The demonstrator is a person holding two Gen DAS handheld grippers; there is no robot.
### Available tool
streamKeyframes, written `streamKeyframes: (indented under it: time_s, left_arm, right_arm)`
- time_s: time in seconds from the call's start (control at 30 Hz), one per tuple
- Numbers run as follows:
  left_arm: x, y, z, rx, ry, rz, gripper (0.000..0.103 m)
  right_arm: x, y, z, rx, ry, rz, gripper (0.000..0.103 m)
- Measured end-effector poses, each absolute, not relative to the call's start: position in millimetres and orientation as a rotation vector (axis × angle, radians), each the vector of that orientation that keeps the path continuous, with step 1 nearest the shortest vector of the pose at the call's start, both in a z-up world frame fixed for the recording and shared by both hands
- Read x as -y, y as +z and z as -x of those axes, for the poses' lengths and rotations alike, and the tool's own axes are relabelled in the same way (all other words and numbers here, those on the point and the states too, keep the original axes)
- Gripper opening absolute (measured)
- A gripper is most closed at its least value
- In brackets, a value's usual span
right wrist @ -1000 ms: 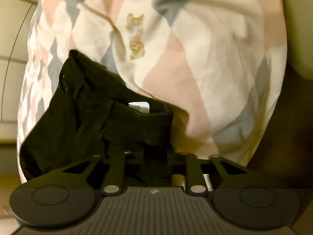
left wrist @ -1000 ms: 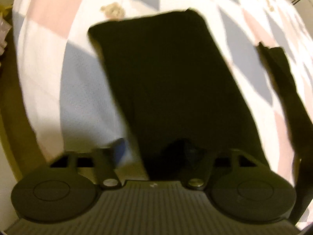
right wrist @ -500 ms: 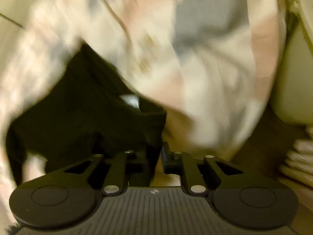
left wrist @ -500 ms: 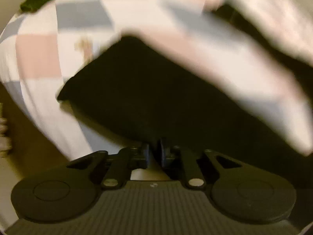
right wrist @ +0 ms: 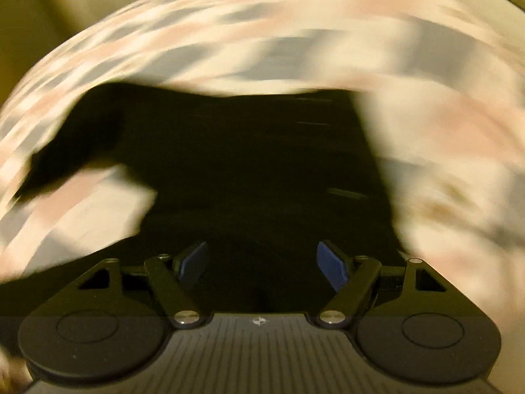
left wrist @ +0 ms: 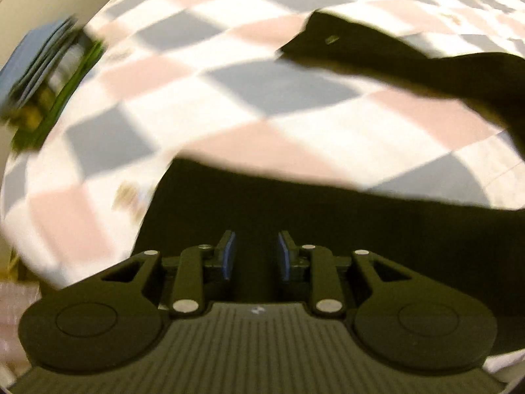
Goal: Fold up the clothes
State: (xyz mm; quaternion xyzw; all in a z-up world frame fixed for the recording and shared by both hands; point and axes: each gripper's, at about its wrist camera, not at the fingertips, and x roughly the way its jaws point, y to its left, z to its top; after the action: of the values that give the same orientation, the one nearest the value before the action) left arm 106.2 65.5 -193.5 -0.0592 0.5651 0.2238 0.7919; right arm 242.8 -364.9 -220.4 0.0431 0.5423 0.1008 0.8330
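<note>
A black garment (left wrist: 295, 216) lies on the bed, right in front of my left gripper (left wrist: 256, 241). The blue pads (left wrist: 229, 252) stand apart with nothing pinched between them. A second black stretch of cloth (left wrist: 410, 65) reaches in from the upper right of the left wrist view; whether it belongs to the same garment is unclear. In the blurred right wrist view the black garment (right wrist: 249, 157) spreads across the middle, and my right gripper (right wrist: 262, 251) hovers over its near edge, wide open and holding nothing.
The bed sheet (left wrist: 203, 75) is checkered in pink, grey and white and fills both views. A blue and green stack (left wrist: 46, 65) sits past the bed's left edge. A pale wall (right wrist: 39, 16) shows beyond the bed's far left.
Half a second ago both grippers were shut at the garment's edge. Now both are open, the cloth lies loose, and both cameras have swung to a new angle.
</note>
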Motion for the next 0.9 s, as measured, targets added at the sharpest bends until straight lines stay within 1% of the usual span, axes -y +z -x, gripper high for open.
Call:
streamKeyframes:
  time_s: [0.07, 0.1, 0.13, 0.23, 0.33, 0.37, 0.43, 0.53, 0.67, 0.8, 0.9]
  left_arm:
    - [-62, -207, -132, -1.204, 0.427, 0.087, 0.025]
    - [-60, -212, -144, -1.201, 0.400, 0.063, 0.025]
    - [-57, -217, -156, -1.196, 0.373, 0.035, 0.025]
    - [-52, -233, -190, -1.184, 0.297, -0.080, 0.028]
    - [-55, -242, -218, -1.162, 0.225, -0.159, 0.033]
    - [-57, -245, -227, -1.152, 0.206, -0.176, 0.033]
    - [-61, -252, -245, -1.137, 0.177, -0.209, 0.033]
    - [-66, -261, -268, -1.120, 0.141, -0.279, 0.036]
    - [-76, -278, -288, -1.110, 0.129, -0.399, 0.038]
    - [-90, -295, -300, -1.102, 0.131, -0.539, 0.040]
    - [-93, -312, -306, -1.074, 0.095, -0.714, 0.042]
  right_arm:
    - [315, -232, -257, -1.177, 0.354, -0.089, 0.072]
    - [292, -238, -263, -1.194, 0.413, -0.093, 0.066]
    - [270, -243, -268, -1.204, 0.453, -0.090, 0.065]
    - [210, -248, -288, -1.183, 0.545, -0.029, 0.063]
    - [174, -244, -315, -1.120, 0.601, 0.028, 0.063]
    - [165, -242, -325, -1.100, 0.613, 0.044, 0.063]
    - [151, -239, -344, -1.081, 0.640, 0.056, 0.063]
    - [144, -246, -369, -1.161, 0.627, -0.043, 0.063]
    - [151, -266, -385, -1.252, 0.545, -0.188, 0.063]
    - [155, -282, -388, -1.295, 0.492, -0.201, 0.063]
    - [158, -291, -388, -1.319, 0.459, -0.202, 0.063]
